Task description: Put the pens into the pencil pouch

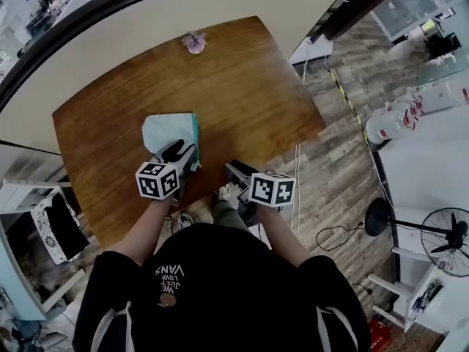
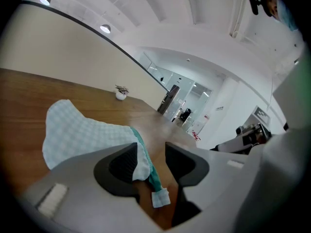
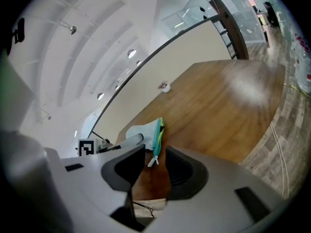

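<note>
The brown wooden table (image 1: 242,86) stands against a cream wall (image 1: 132,20), with a small ornament (image 1: 194,42) at its far edge and the pale checked pencil pouch (image 1: 170,133) lying flat near its front edge. The left gripper (image 1: 183,152) has its jaws apart, and the zip-side corner of the pouch sits between them unclamped. The right gripper (image 1: 233,170), just beside it at the table's front edge, is likewise parted and empty, with plank flooring (image 1: 330,174) and a black pedestal fan (image 1: 448,242) further right.

Open tabletop (image 1: 242,86) right of pouch (image 1: 170,132), small ornament (image 1: 194,43) at far edge
</note>
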Available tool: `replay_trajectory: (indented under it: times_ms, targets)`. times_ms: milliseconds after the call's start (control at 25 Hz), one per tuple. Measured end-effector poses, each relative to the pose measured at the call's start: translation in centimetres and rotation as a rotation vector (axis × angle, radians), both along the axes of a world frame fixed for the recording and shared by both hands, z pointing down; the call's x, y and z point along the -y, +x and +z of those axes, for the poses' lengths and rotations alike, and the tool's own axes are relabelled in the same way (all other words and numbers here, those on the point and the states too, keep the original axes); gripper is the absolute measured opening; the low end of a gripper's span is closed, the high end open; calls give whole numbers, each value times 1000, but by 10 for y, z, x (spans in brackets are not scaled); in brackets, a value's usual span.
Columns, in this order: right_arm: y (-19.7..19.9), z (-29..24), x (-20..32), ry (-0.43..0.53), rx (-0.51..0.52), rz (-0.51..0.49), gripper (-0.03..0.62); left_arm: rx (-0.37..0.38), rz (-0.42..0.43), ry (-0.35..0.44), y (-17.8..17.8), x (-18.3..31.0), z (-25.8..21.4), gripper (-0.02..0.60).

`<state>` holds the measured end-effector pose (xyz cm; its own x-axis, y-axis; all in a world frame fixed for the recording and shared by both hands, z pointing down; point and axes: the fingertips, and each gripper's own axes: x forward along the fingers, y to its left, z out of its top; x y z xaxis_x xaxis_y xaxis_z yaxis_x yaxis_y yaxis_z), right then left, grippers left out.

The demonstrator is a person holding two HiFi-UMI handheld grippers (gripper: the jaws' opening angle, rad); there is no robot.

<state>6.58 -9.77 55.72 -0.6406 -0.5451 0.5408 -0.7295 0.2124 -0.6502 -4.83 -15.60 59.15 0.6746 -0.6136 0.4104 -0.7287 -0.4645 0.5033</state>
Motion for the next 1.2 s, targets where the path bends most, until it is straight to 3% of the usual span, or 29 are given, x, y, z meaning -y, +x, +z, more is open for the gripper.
replay_trajectory:
  times_ms: [360,600,840,1200]
  targets:
    - [-23,-6,-11,49,-36,-8,123,-16,-53,48,-38,-24,-21,166]
    - [-31,-15,-23,94,-62,49,121,-47,-74,82,-61,-44,-39,164]
    - [-34,-26,-38,132,-107,102,63,-77,-49,140,-74,-70,-63,161]
    - [-57,-39,-62,213,-153,119,26,-71,-35,225,-99,-116,-90,43]
